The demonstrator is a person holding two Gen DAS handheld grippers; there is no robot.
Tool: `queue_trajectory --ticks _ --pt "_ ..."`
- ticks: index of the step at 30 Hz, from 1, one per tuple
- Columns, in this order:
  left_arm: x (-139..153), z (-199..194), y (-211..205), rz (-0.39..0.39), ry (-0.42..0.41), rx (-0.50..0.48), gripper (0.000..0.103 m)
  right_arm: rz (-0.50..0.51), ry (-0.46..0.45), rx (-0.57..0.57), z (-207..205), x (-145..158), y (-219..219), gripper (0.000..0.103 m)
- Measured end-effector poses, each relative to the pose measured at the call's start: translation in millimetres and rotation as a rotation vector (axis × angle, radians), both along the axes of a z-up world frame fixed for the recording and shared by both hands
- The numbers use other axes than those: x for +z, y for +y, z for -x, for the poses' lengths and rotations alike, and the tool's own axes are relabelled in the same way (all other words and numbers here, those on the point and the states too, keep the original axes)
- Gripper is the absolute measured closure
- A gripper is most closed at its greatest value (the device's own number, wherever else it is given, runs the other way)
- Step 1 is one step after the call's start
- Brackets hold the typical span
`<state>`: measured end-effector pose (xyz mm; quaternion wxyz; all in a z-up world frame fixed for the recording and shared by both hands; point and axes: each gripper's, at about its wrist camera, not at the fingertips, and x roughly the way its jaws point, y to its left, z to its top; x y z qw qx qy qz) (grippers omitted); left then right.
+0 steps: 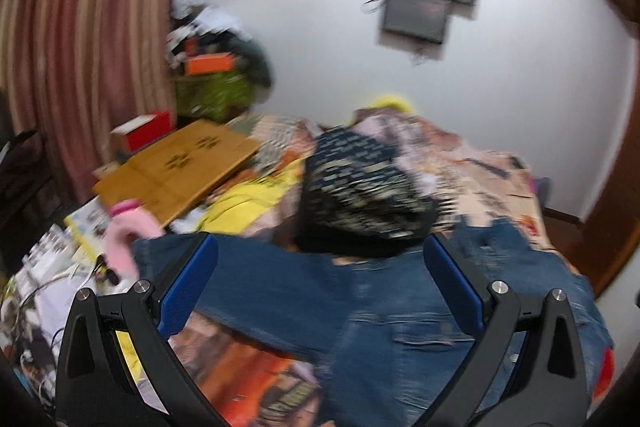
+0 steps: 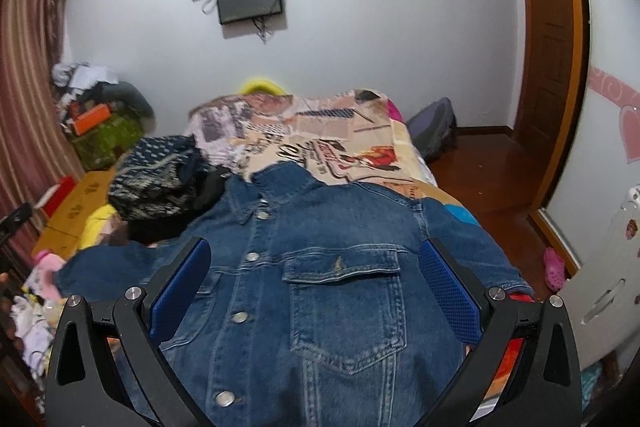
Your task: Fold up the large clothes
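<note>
A blue denim jacket [image 2: 320, 287] lies spread face up on the bed, buttons and chest pocket showing, collar pointing away. In the left wrist view its left sleeve and side [image 1: 320, 291] stretch across below the gripper. My left gripper [image 1: 320, 267] is open and empty above the sleeve. My right gripper [image 2: 316, 267] is open and empty above the jacket's chest. A dark patterned garment [image 1: 360, 195] lies bunched just beyond the jacket; it also shows in the right wrist view [image 2: 160, 179].
The bed has a printed cover [image 2: 320, 131]. A wooden board [image 1: 180, 167], a red box [image 1: 144, 127], yellow cloth [image 1: 248, 199] and pink cloth [image 1: 128, 231] lie left. A clutter pile [image 1: 216, 67] stands by the striped curtain [image 1: 80, 27]. A door [image 2: 548, 27] is at right.
</note>
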<state>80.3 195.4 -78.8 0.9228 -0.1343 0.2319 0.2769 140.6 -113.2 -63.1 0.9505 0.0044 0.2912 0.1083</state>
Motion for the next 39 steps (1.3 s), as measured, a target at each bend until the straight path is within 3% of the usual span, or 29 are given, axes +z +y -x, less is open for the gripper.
queue_trajectory --ticks 7,10,11,13,17,22,25,27,31,33,35,36,38,39 --pt "-67.7 -5.2 84.7 0.169 0.123 0.147 0.0 0.049 0.061 -0.05 -30.1 -18.0 5.5 0.0" --pt "-101.8 0.8 115.6 0.282 0.166 0.199 0.001 0.051 0.084 -0.072 -39.3 -22.1 5.6 0.0" --pt "-117.0 4.5 129.7 0.347 0.172 0.223 0.006 0.048 0.09 -0.077 -41.5 -24.1 5.2 0.0" --pt "-140.5 11.5 149.1 0.462 0.176 0.251 0.015 0.035 0.098 -0.081 -47.1 -28.8 4.4 0.0" --pt "-181.4 20.5 175.9 0.663 0.15 0.281 0.022 0.045 0.116 -0.097 -56.1 -36.1 8.0 0.0" --pt "-211.2 14.1 187.6 0.8 0.118 0.244 0.026 0.07 0.146 -0.068 -65.9 -43.3 17.4 0.0" --pt "-224.9 2.9 194.0 0.861 0.105 0.219 0.037 0.071 0.16 -0.046 -69.1 -46.9 23.7 0.0" --pt "-232.2 -6.1 200.1 0.858 0.108 0.222 0.039 0.069 0.167 -0.033 -70.7 -48.0 26.7 0.0" --pt "-234.0 -21.7 198.1 0.734 0.16 0.268 0.043 0.066 0.168 -0.021 -69.7 -48.4 29.0 0.0" --pt "-227.8 -29.2 187.5 0.63 0.222 0.28 0.052 0.063 0.168 -0.018 -68.6 -48.0 29.4 0.0" --pt "-216.9 -39.9 171.6 0.511 0.281 0.27 0.07 0.06 0.17 -0.014 -67.4 -47.4 28.1 0.0" --pt "-213.0 -44.0 168.2 0.476 0.297 0.268 0.073 0.059 0.17 -0.011 -66.6 -47.3 27.5 0.0" --pt "-196.3 -54.2 156.6 0.379 0.323 0.255 0.093 0.056 0.17 -0.007 -65.3 -46.9 26.9 0.0" --pt "-187.3 -57.2 152.6 0.344 0.323 0.251 0.093 0.053 0.171 -0.005 -64.6 -46.4 25.9 0.0"
